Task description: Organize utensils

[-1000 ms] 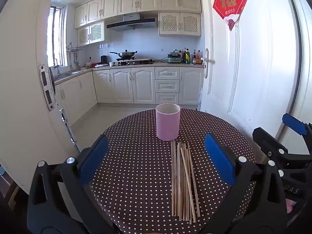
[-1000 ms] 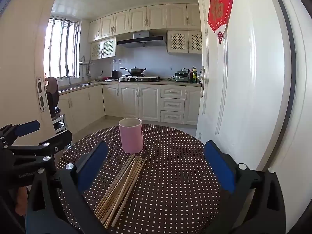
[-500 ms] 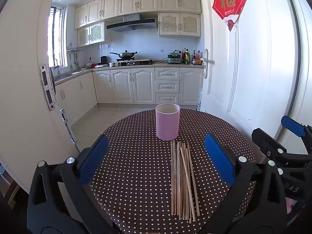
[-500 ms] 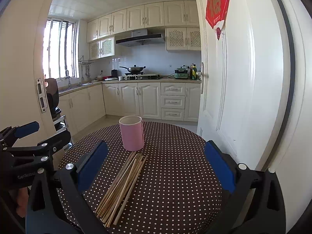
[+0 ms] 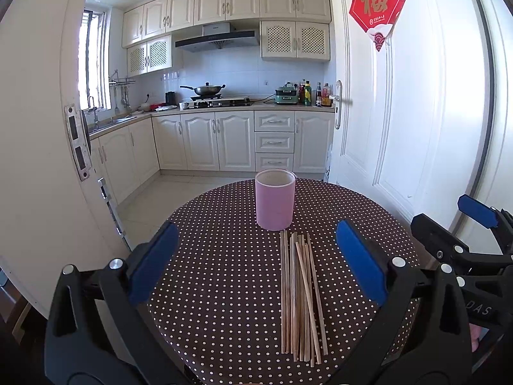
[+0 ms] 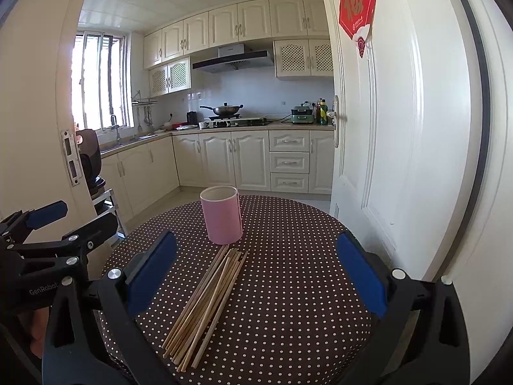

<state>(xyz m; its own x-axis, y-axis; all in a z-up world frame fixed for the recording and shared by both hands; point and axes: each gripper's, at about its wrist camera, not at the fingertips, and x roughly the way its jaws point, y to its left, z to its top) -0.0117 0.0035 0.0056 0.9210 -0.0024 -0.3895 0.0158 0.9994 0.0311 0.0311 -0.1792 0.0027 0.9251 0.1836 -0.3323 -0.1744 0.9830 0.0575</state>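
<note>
both grippers wide, empty, hovering at near table edge. chopsticks (image 5: 299, 295) bundled flat on dotted table (image 5: 224, 272), long axis pointing away toward pink cup (image 5: 275, 203). bundle sits between left gripper (image 5: 256, 269) fingers; left-of-centre for right gripper (image 6: 256, 269). left looks nearer.

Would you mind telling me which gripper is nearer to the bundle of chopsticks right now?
Left, though only slightly. The left gripper hangs open right over the chopsticks, which lie between its fingers. The right gripper is open too, with them toward its left finger.
</note>
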